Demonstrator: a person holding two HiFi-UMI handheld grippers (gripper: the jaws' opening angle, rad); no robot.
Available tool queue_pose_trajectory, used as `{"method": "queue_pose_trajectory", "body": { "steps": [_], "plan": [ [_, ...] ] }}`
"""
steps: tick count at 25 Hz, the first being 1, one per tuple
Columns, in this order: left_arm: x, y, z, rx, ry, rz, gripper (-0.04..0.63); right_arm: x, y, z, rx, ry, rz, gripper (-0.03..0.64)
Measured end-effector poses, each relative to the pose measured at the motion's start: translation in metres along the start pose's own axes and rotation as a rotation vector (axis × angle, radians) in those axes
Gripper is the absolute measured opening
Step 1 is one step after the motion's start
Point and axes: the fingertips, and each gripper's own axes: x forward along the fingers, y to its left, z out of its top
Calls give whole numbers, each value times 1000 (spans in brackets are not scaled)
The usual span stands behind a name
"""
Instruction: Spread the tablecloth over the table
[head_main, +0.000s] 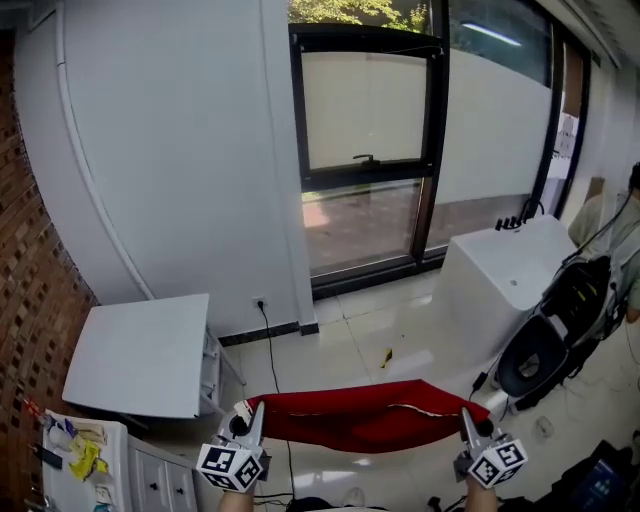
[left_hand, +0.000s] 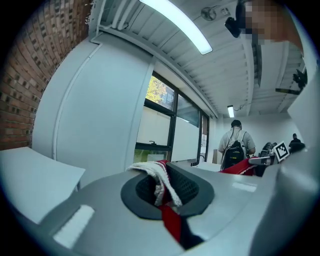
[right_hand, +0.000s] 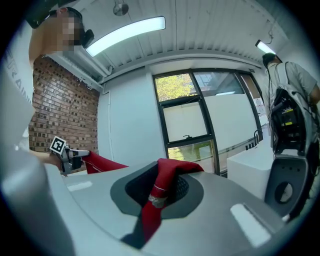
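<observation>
A red tablecloth (head_main: 368, 413) hangs stretched in the air between my two grippers, sagging in the middle. My left gripper (head_main: 252, 416) is shut on its left corner; that corner, with a white hem (left_hand: 159, 176), is pinched between the jaws in the left gripper view. My right gripper (head_main: 467, 420) is shut on the right corner (right_hand: 165, 180), which bunches up between its jaws. The white table (head_main: 142, 355) stands to the left by the wall, its top bare. In the right gripper view the left gripper (right_hand: 67, 152) shows with cloth trailing from it.
A white block-shaped unit (head_main: 505, 277) stands at the right by the window (head_main: 365, 150). A person with a black backpack (head_main: 575, 295) is at the far right. A white drawer cabinet (head_main: 95, 465) with small items is at the lower left. A cable (head_main: 270, 350) runs down from a wall socket.
</observation>
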Motion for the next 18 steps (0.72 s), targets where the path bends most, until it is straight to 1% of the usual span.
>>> {"method": "queue_pose_trajectory", "body": {
  "steps": [2,5,10,15,18],
  "plan": [
    [15,5,1,-6,9,8,14,12,-12,1,12,-7,-4,17],
    [35,12,3,4,9,18,14,32,-24,-6,32,-1,1,17],
    [71,38,5,22,5,35,14,89,-34,-9,37,19,36,17],
    [113,94,5,2,2,98,14,169,-46,-2,18,37,58,17],
    [132,134,16,14,-4,139,15,232,-43,6,13,53,91,17]
  ]
}}
